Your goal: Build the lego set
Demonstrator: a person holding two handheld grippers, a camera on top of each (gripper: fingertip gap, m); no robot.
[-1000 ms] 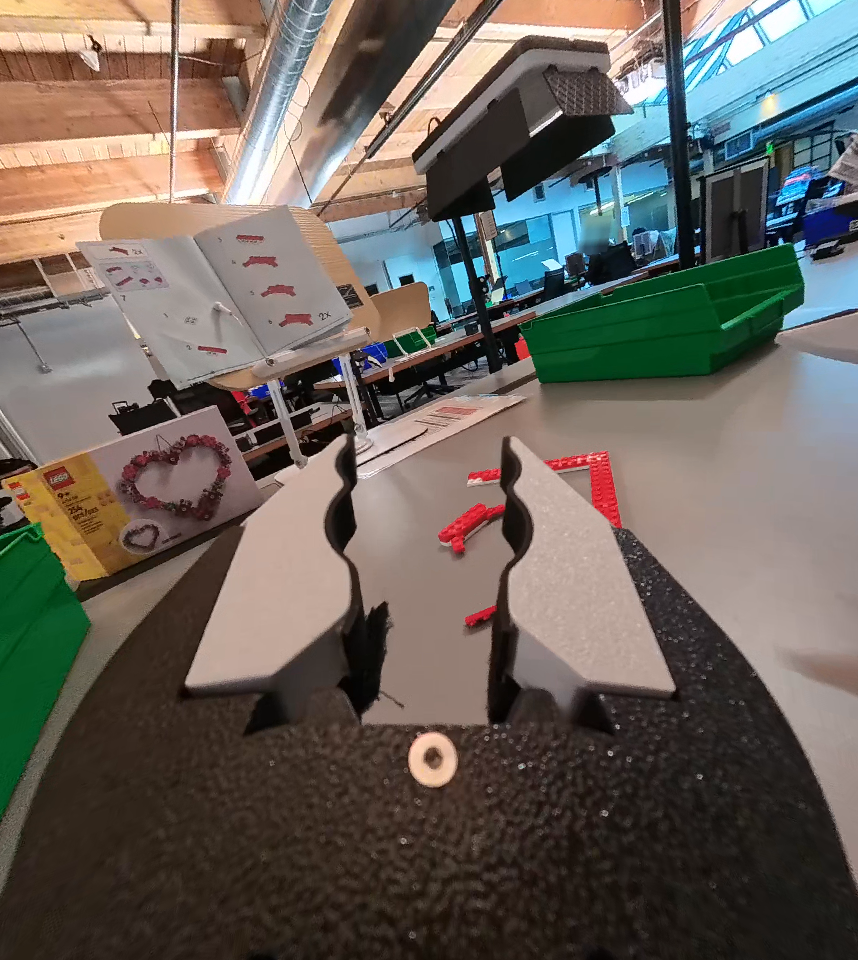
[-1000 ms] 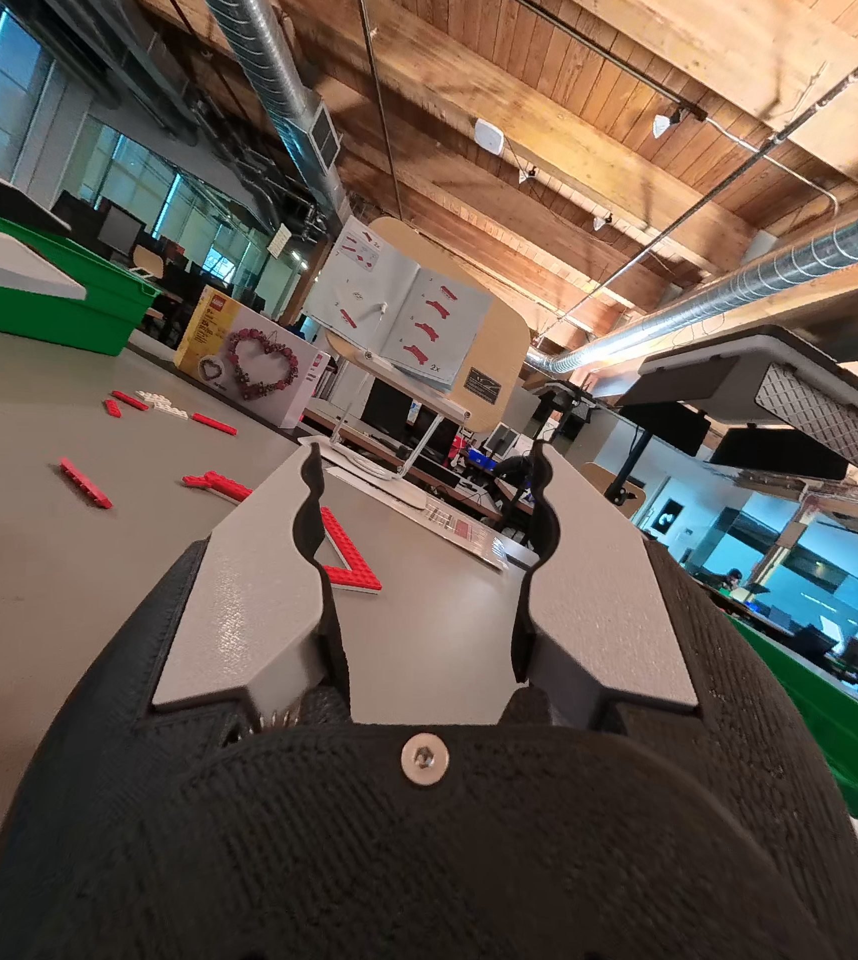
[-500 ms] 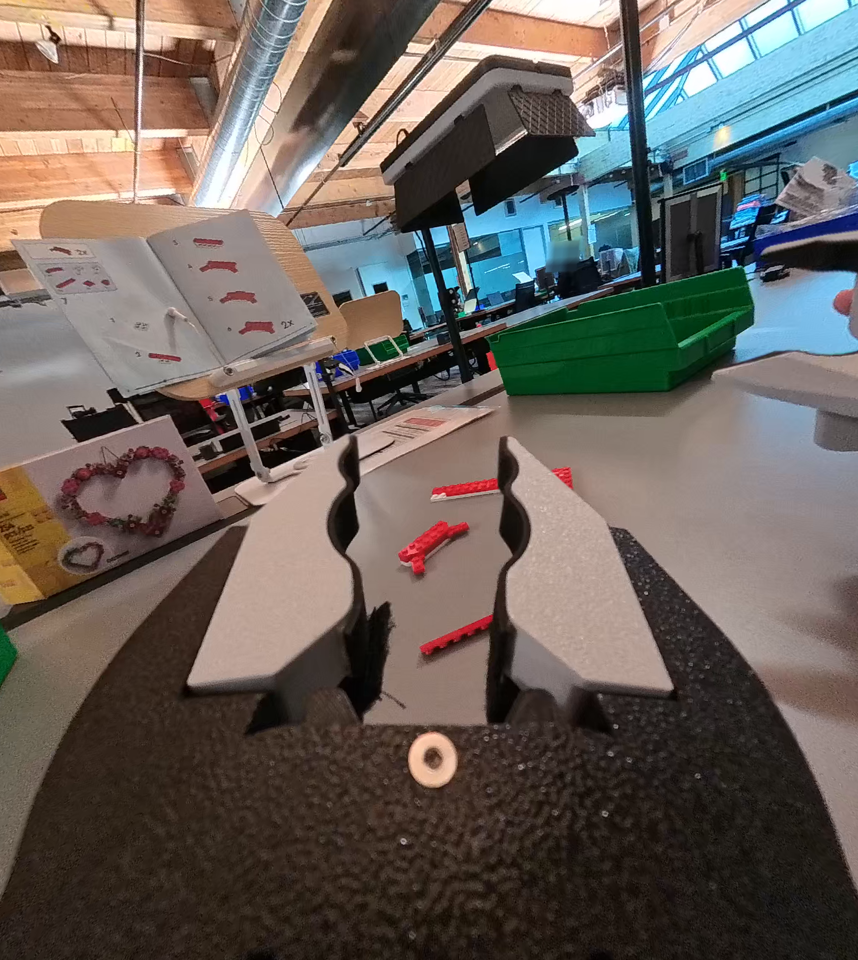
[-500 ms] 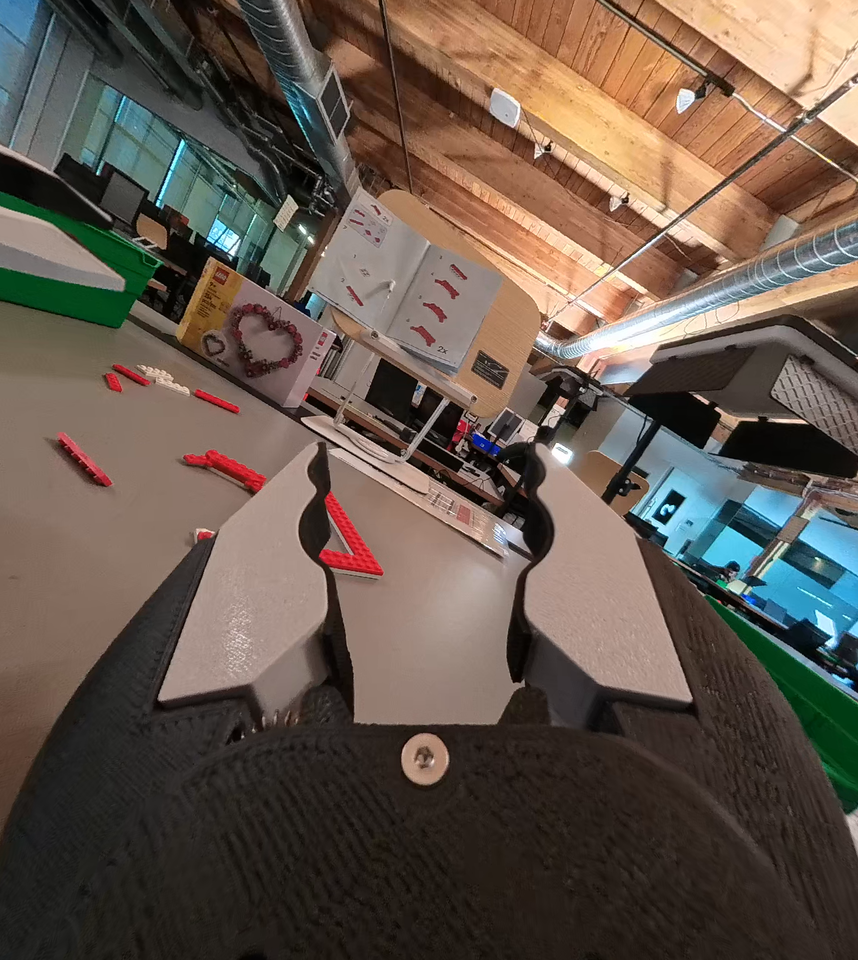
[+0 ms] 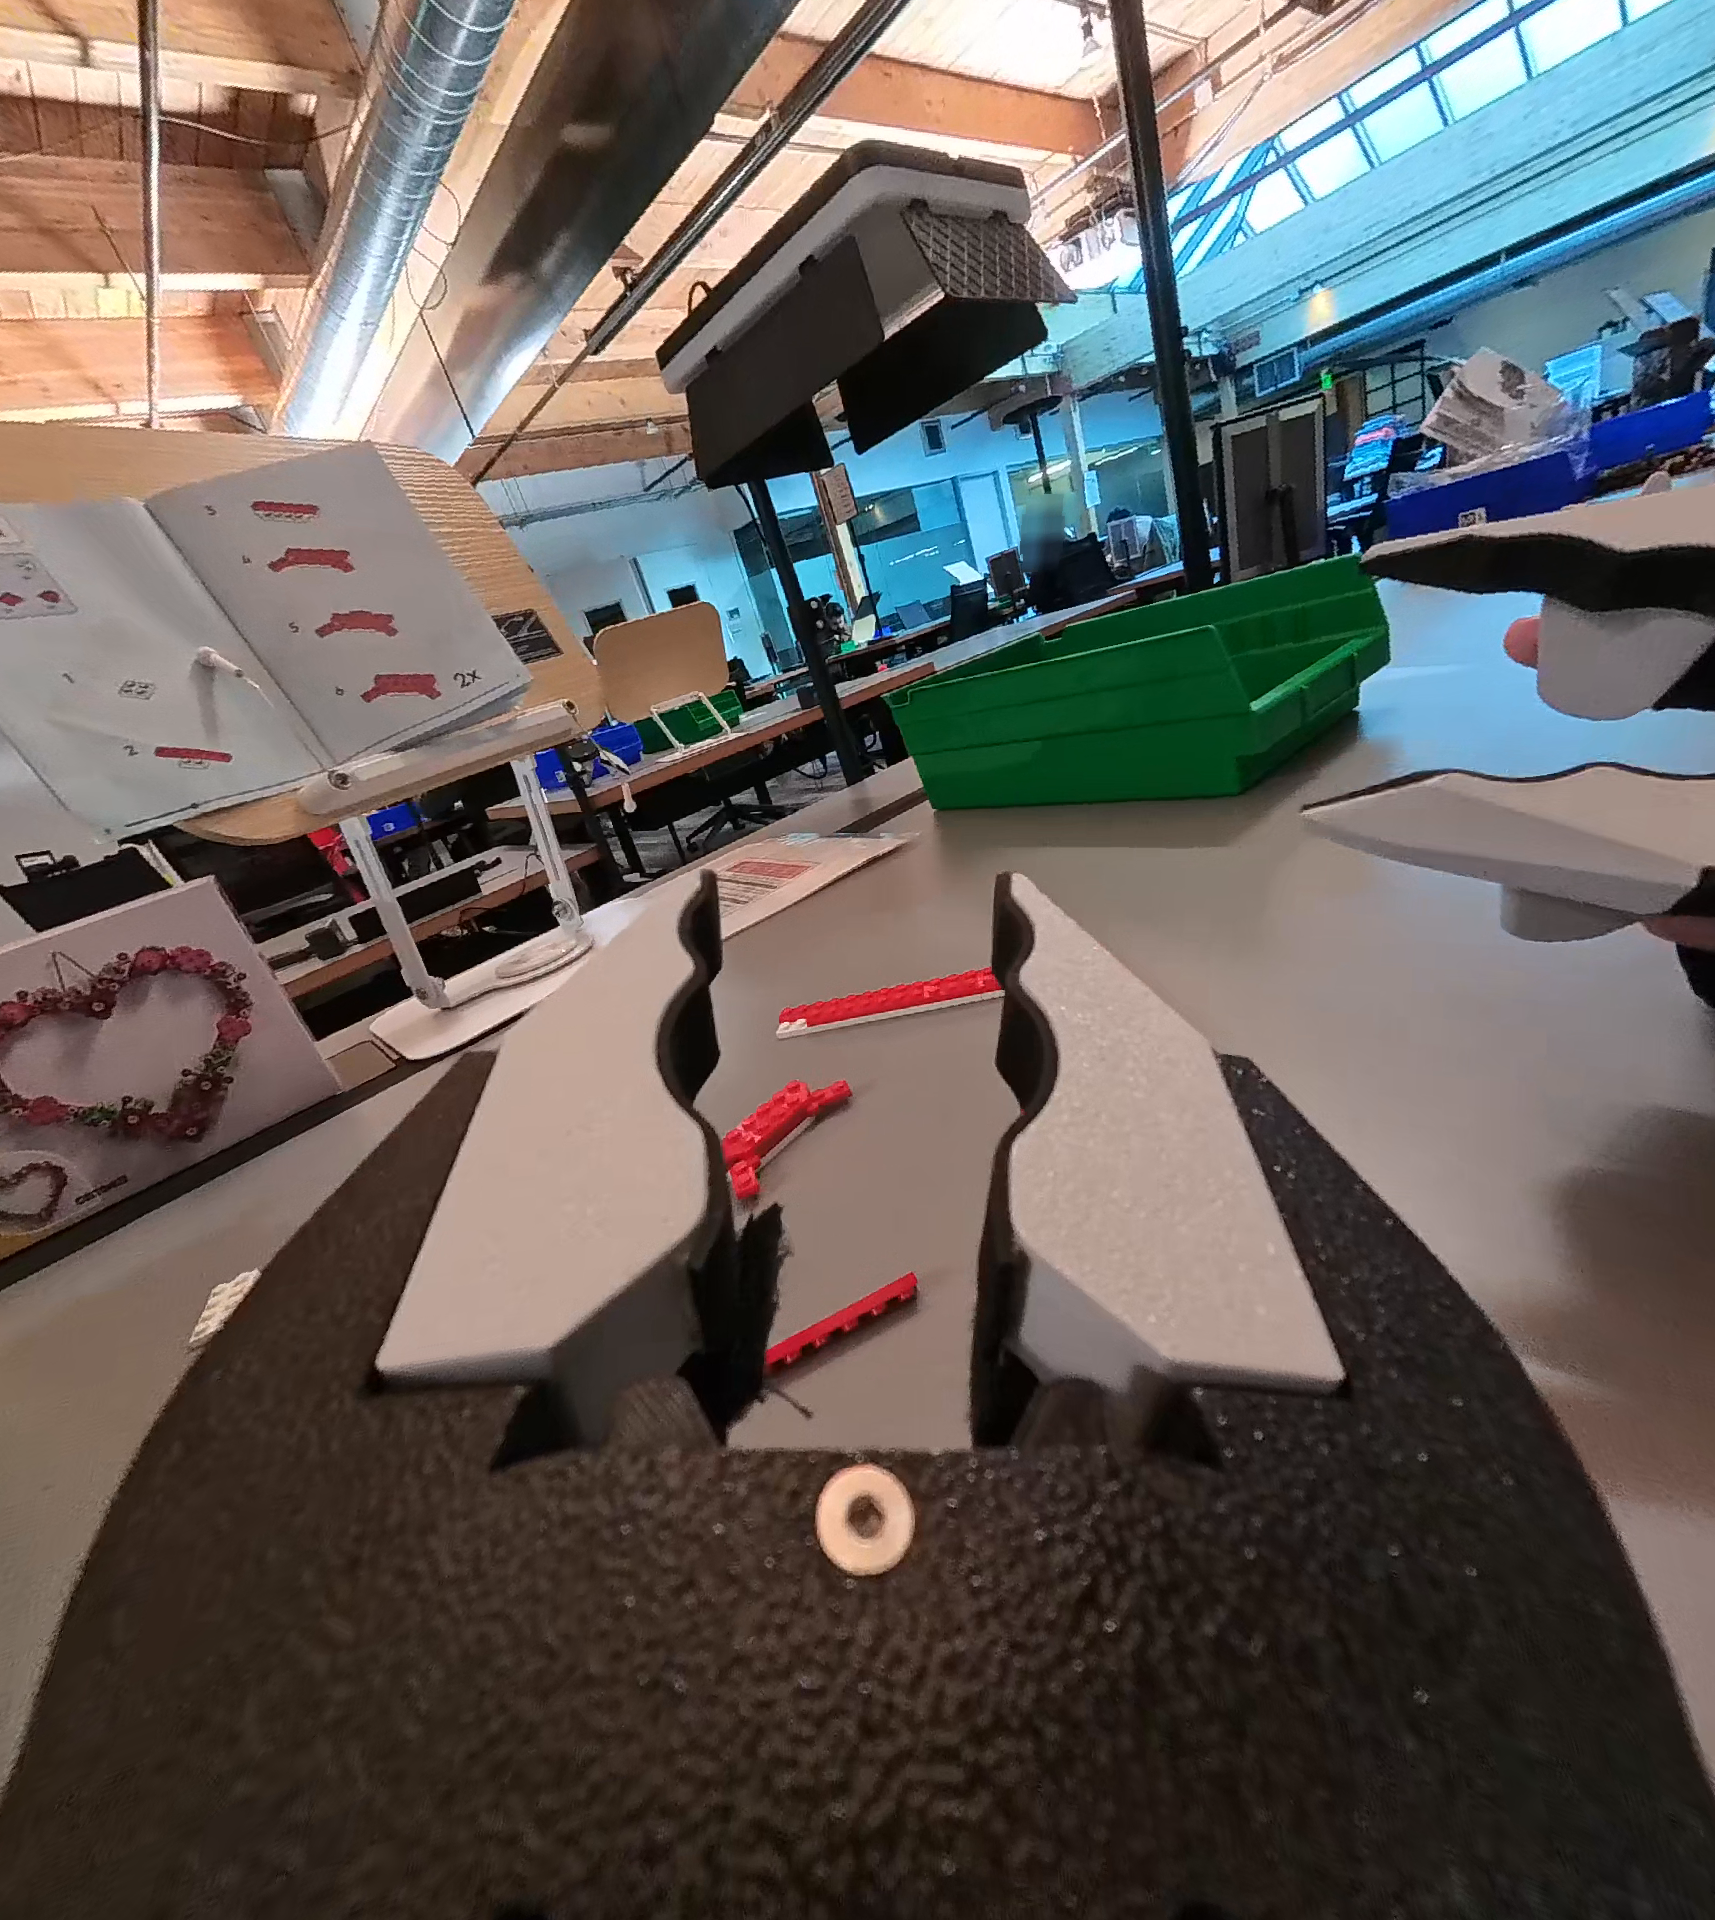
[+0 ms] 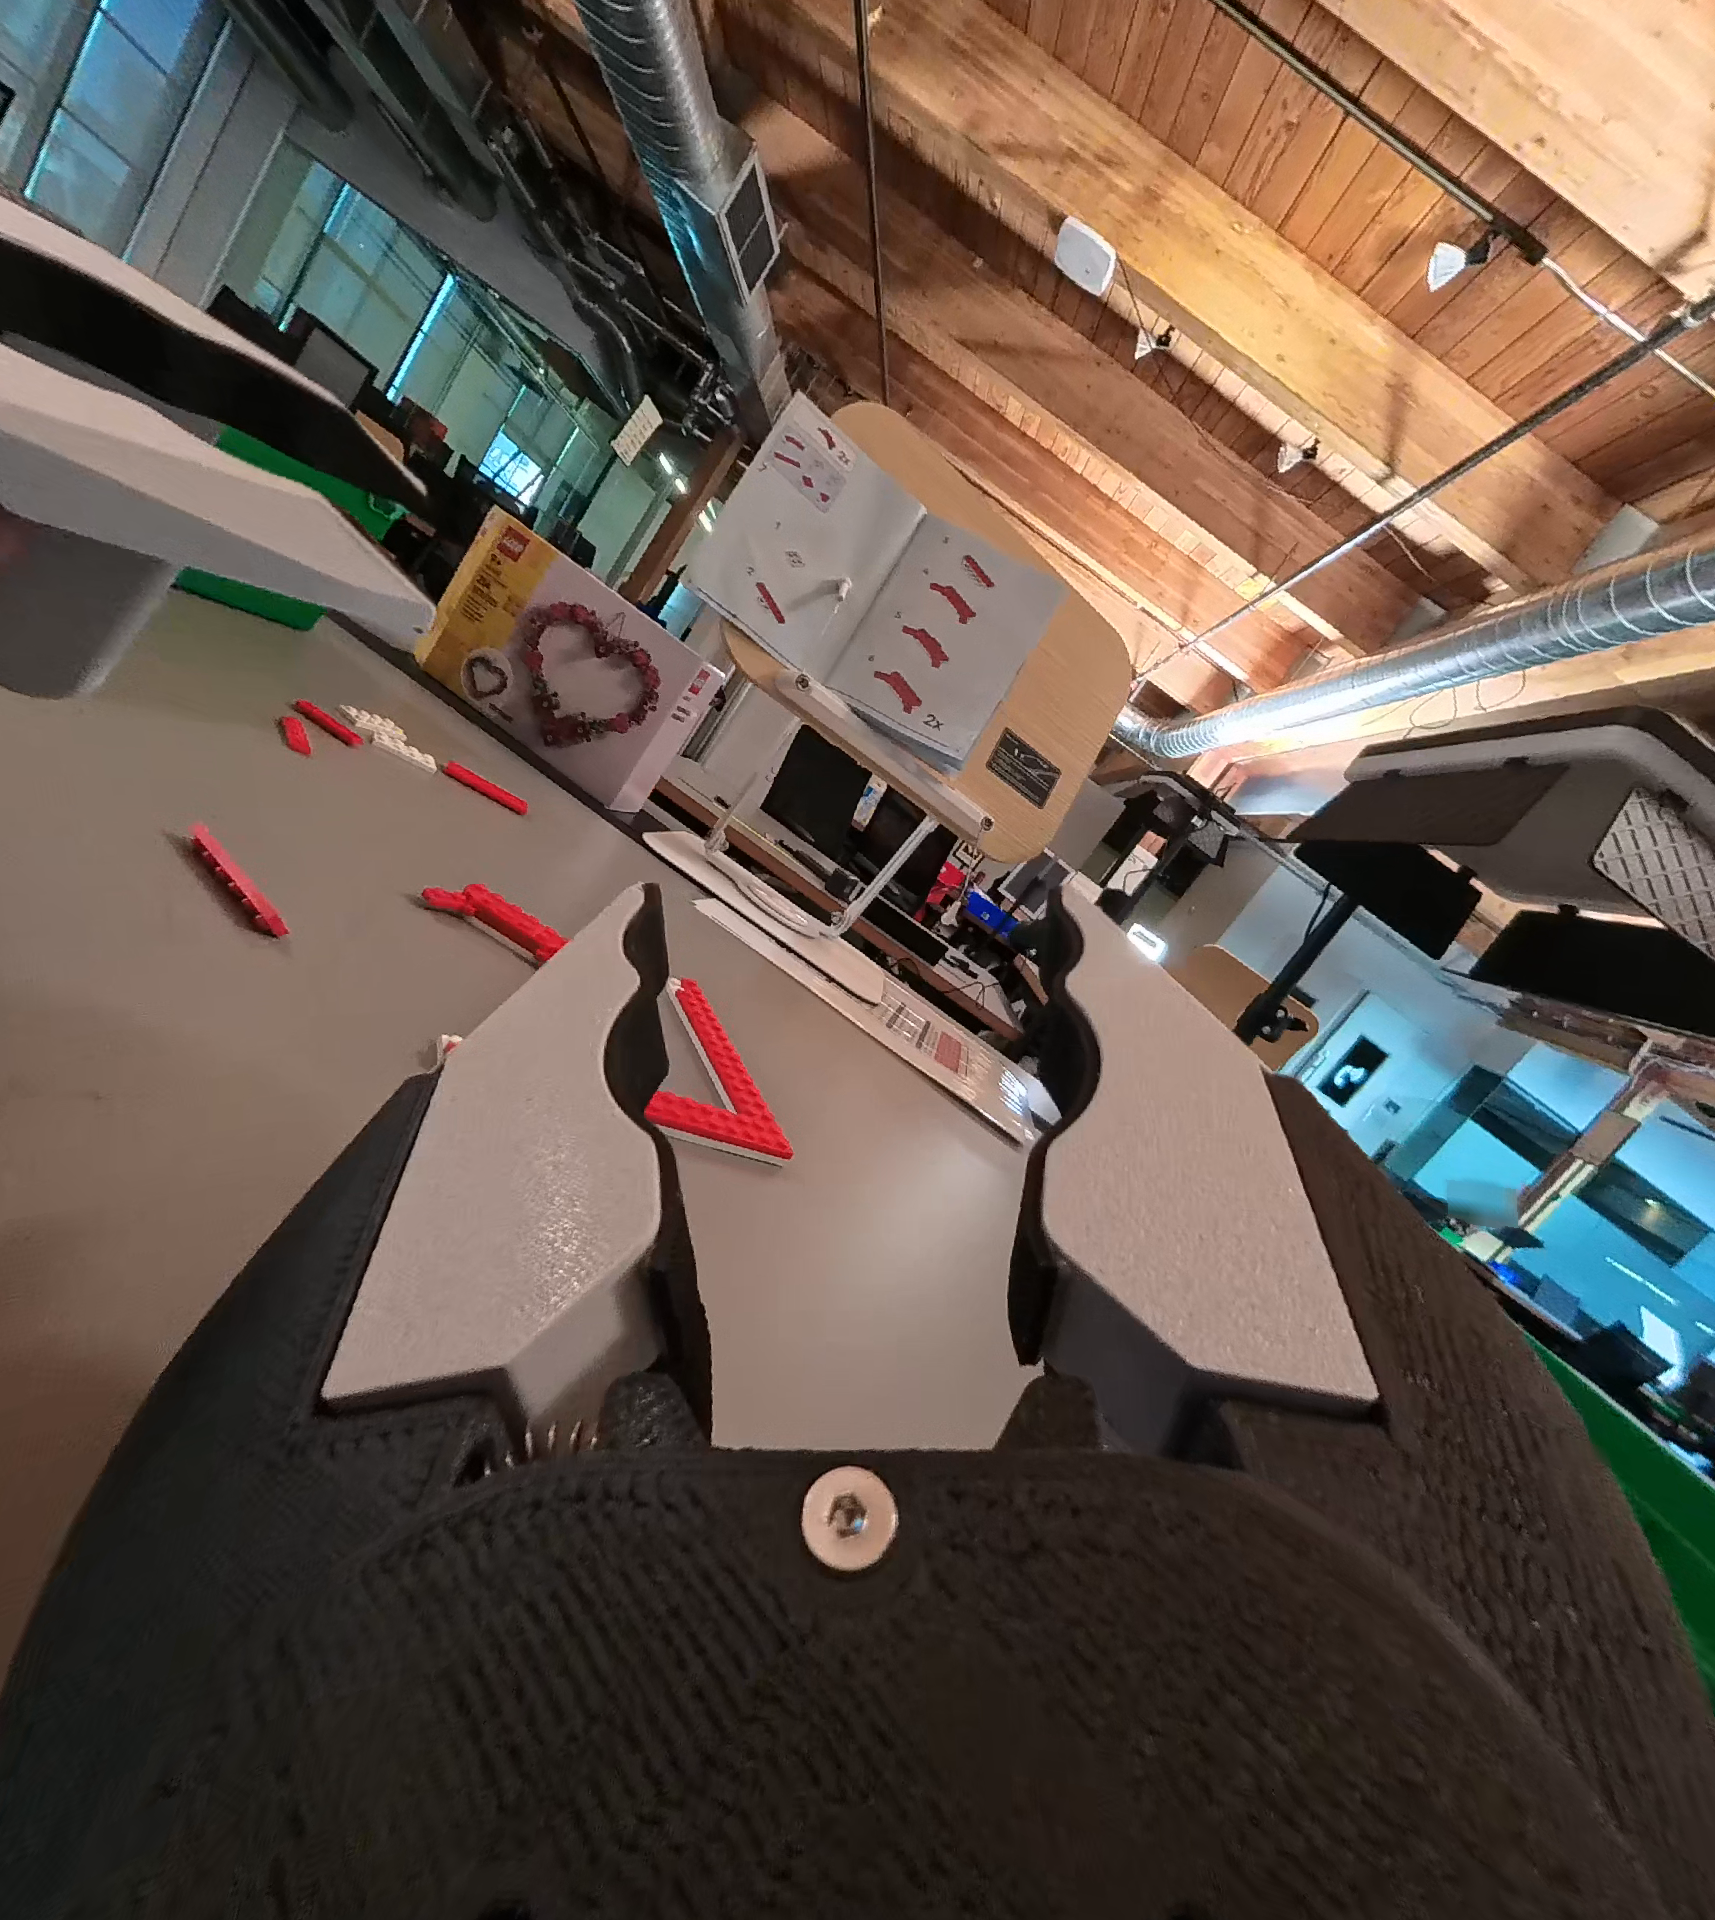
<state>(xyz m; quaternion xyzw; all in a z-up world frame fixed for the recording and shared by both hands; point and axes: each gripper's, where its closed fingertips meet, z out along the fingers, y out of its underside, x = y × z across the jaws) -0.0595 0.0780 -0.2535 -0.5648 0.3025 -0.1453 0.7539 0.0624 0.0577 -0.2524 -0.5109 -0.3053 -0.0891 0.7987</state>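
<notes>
My left gripper (image 5: pixel 853 925) is open and empty, low over the grey table (image 5: pixel 1300 1039). Between its fingers lie a thin red strip (image 5: pixel 842 1322), a small red curved assembly (image 5: pixel 780 1122) and, farther off, a long red plate on white (image 5: pixel 884 1003). My right gripper (image 6: pixel 853 935) is open and empty; a red V-shaped frame (image 6: pixel 718 1112) lies just beyond its left finger. The red assembly (image 6: pixel 494 920) and the red strip (image 6: pixel 235 878) lie to its left. Each gripper shows in the other's view, at the right edge (image 5: pixel 1559 727) and the upper left (image 6: pixel 157 436).
An open instruction booklet on a stand (image 5: pixel 209 644) and the set's box (image 5: pixel 94 1049) are at the back. A green bin (image 5: pixel 1144 707) stands back right. Loose red and white pieces (image 6: pixel 385 732) lie near the box. A paper sheet (image 5: pixel 791 868) lies by the stand.
My left gripper has swung to the right, so the red pieces now sit between its fingers and the right gripper has come into view. The right gripper moved slightly forward toward the red frame.
</notes>
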